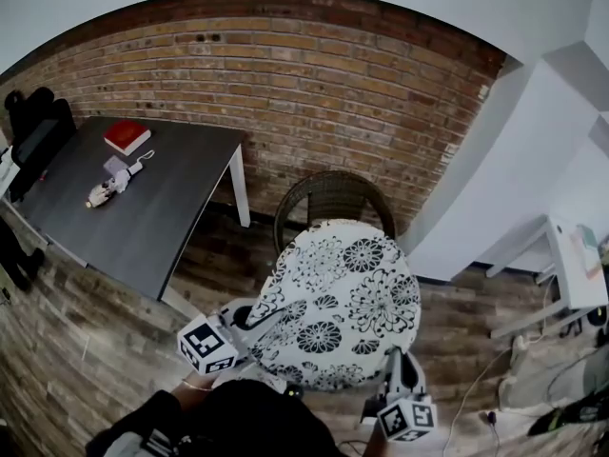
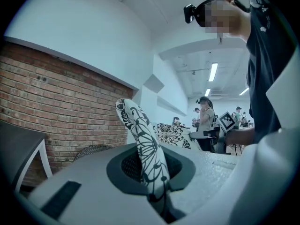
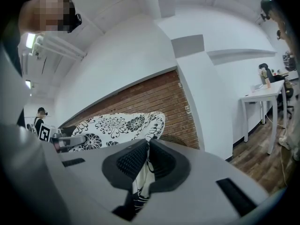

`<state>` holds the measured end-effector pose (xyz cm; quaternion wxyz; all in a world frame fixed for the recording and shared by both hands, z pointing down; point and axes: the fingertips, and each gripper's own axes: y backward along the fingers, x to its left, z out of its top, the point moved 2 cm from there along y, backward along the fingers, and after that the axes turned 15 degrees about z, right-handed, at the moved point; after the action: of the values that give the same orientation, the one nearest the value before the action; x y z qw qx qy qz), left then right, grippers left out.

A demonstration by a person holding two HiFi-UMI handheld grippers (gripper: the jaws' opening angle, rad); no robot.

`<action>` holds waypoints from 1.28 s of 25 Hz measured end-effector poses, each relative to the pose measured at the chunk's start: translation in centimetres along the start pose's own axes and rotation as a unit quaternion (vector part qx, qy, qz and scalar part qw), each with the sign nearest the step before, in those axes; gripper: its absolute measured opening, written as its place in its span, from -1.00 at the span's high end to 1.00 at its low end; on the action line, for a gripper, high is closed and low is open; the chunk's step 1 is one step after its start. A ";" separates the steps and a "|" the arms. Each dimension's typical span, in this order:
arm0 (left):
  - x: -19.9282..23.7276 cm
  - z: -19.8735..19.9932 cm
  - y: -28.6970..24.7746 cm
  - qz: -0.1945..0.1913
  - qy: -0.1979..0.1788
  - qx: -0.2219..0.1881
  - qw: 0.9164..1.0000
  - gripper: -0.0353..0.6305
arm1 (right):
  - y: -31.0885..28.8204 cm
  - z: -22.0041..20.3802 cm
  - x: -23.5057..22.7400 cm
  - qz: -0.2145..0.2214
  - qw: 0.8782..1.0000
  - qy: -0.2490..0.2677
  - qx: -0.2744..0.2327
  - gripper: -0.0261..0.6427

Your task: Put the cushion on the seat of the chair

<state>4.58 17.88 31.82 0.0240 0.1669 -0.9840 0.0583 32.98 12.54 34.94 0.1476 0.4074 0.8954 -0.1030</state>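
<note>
1. The left gripper (image 2: 151, 172) is pinched nearly shut on the cushion's (image 1: 338, 298) lower-left edge. The right gripper (image 3: 146, 165) is closed on a fold at its lower-right edge. Both bites look shallow, so either edge may slip free and sag.
2. The cushion is held at centre frame and hides the chair's (image 1: 333, 198) seat. Lowered blind, it could catch the wicker back just above it, or land off-centre and slide off.
</note>
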 end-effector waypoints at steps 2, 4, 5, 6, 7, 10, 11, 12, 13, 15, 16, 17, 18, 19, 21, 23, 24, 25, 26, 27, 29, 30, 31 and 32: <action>0.3 -0.2 -0.1 0.003 0.001 0.001 1.000 0.86 | -0.6 0.0 0.0 0.003 1.000 0.000 0.003 0.87; 0.8 -0.6 -0.2 0.006 0.004 0.004 1.000 0.86 | -1.3 0.1 0.1 0.007 1.000 0.001 0.006 0.87; 1.0 -0.9 -0.2 0.008 0.007 0.006 1.000 0.86 | -1.6 0.1 0.3 0.009 1.000 0.002 0.007 0.87; 1.3 -1.1 -0.3 0.009 0.009 0.008 1.000 0.86 | -1.8 0.0 0.3 0.010 1.000 0.002 0.007 0.87; 1.5 -1.2 -0.5 0.009 0.011 0.009 1.000 0.86 | -1.9 0.0 0.1 0.009 1.000 0.003 0.006 0.87; 1.8 -1.3 -2.0 0.003 0.017 0.004 1.000 0.86 | -2.1 0.4 -1.3 -0.005 1.000 0.008 0.000 0.87; 1.8 -1.2 -2.6 0.000 0.017 0.002 1.000 0.86 | -2.3 0.6 -1.5 -0.006 1.000 0.005 -0.001 0.87; 1.9 -1.1 -3.2 -0.003 0.018 0.000 1.000 0.86 | -2.6 0.7 -1.6 -0.006 1.000 0.002 -0.002 0.87; 1.9 -1.0 -3.8 -0.006 0.018 -0.002 1.000 0.86 | -2.9 1.0 -1.8 -0.005 1.000 0.001 -0.003 0.87; 2.0 -0.7 -5.2 -0.014 0.018 -0.006 1.000 0.86 | -3.4 1.5 -2.3 -0.007 1.000 0.003 0.000 0.87; 2.2 -0.5 -5.8 -0.017 0.018 -0.006 1.000 0.86 | -3.8 1.9 -2.6 -0.010 1.000 0.005 0.002 0.87; 2.4 -0.4 -6.5 -0.019 0.018 -0.005 1.000 0.86 | -4.1 2.2 -2.9 -0.013 1.000 0.007 0.005 0.87; 2.7 -0.4 -7.0 -0.020 0.019 -0.003 1.000 0.86 | -4.4 2.5 -3.2 -0.015 1.000 0.006 0.006 0.87; 3.0 -0.5 -7.5 -0.020 0.021 0.000 1.000 0.86 | -4.8 2.6 -3.5 -0.016 1.000 0.004 0.007 0.87; 3.7 -0.9 -8.2 -0.019 0.026 0.005 0.999 0.86 | -5.5 2.8 -4.0 -0.016 1.000 -0.002 0.001 0.87; 4.4 -1.2 -9.1 -0.017 0.031 0.007 0.999 0.86 | -6.4 3.0 -4.5 -0.015 1.000 -0.006 -0.002 0.87; 4.7 -1.3 -9.5 -0.016 0.035 0.007 0.999 0.86 | -6.9 3.1 -4.8 -0.014 1.000 -0.008 0.000 0.87; 5.0 -1.4 -10.0 -0.015 0.039 0.008 0.999 0.86 | -7.3 3.2 -5.2 -0.015 1.000 -0.008 0.004 0.87; 5.3 -1.6 -10.5 -0.013 0.044 0.009 0.999 0.86 | -7.7 3.2 -5.5 -0.017 1.000 -0.008 0.010 0.87; 5.6 -1.8 -10.9 -0.011 0.049 0.010 0.999 0.86 | -8.2 3.3 -5.9 -0.017 1.000 -0.007 0.017 0.87; 6.4 -2.4 -11.6 -0.005 0.057 0.015 0.998 0.86 | -9.1 3.3 -6.5 -0.018 0.999 0.004 0.033 0.87; 6.7 -2.7 -11.9 -0.004 0.062 0.017 0.998 0.86 | -9.6 3.2 -6.9 -0.019 0.999 0.012 0.042 0.87; 7.1 -3.0 -12.2 -0.003 0.066 0.020 0.998 0.86 | -10.0 3.1 -7.3 -0.021 0.998 0.017 0.051 0.87; 7.3 -3.1 -12.6 -0.004 0.069 0.021 0.997 0.86 | -10.4 3.0 -7.8 -0.022 0.998 0.019 0.057 0.87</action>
<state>1.93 4.04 36.76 0.0888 0.1667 -0.9778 0.0907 30.45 -0.51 35.53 0.1046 0.3968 0.8996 -0.1497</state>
